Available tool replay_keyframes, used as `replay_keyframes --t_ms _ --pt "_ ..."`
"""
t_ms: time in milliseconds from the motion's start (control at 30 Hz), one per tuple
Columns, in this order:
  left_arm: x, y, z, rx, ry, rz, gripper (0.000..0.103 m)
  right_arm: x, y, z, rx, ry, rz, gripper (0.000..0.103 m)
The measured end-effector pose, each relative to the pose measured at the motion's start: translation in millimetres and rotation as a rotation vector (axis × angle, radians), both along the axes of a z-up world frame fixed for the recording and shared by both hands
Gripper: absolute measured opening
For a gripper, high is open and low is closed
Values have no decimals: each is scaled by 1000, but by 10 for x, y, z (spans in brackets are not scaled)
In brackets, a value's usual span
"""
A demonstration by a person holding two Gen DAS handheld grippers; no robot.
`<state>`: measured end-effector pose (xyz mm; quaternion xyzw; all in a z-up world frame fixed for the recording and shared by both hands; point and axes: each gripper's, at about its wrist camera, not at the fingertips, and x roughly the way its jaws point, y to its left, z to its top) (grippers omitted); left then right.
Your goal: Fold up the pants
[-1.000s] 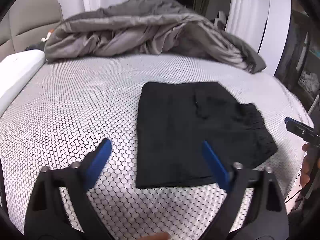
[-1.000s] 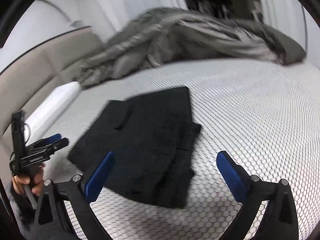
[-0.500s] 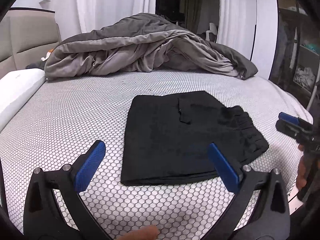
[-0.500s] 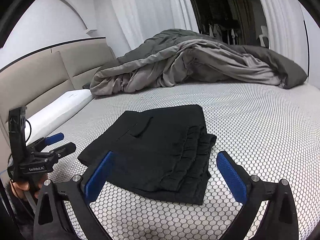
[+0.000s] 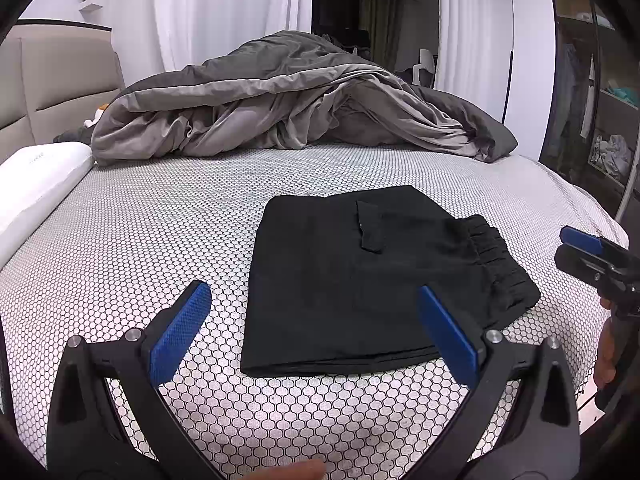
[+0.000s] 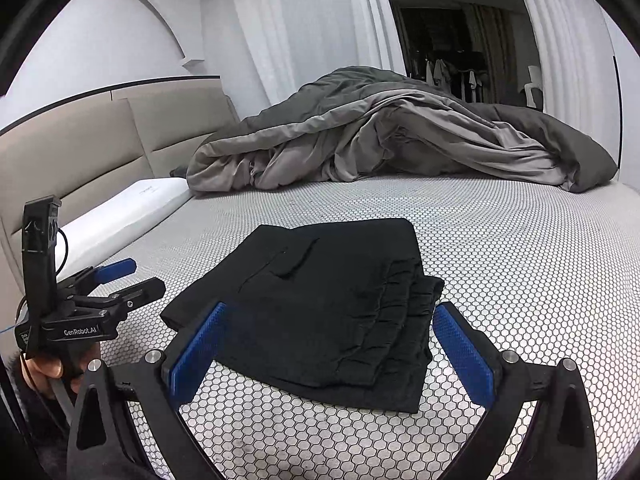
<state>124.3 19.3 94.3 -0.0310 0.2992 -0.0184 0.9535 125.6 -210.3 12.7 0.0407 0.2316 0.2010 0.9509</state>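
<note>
Black pants [image 5: 360,276] lie folded into a compact rectangle on the honeycomb-patterned bed sheet [image 5: 160,232], elastic waistband to the right. My left gripper [image 5: 312,296] is open just short of the fold's near edge, nothing between its blue pads. In the right wrist view the pants [image 6: 332,300] lie with stacked waistband layers facing me. My right gripper [image 6: 330,312] is open in front of them and holds nothing. The left gripper [image 6: 140,278] shows there at the left, in a hand, apart from the cloth. The right gripper [image 5: 568,244] shows at the left wrist view's right edge.
A crumpled grey duvet [image 5: 288,100] is heaped across the far side of the bed. A white pillow [image 5: 36,176] lies along the left edge beside the beige headboard [image 6: 80,152]. An open wardrobe [image 5: 600,80] stands past the bed's right edge.
Both cameras have tilted up and levelled, so more of the room shows. The pants have not moved and both grippers have stayed open.
</note>
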Motion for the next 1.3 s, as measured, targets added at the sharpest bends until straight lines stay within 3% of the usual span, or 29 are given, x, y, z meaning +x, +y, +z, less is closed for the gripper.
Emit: replay_keyframes --t_ms 1300 --pt "-2 29 -22 15 -7 -15 102 20 14 -29 -3 7 -8 103"
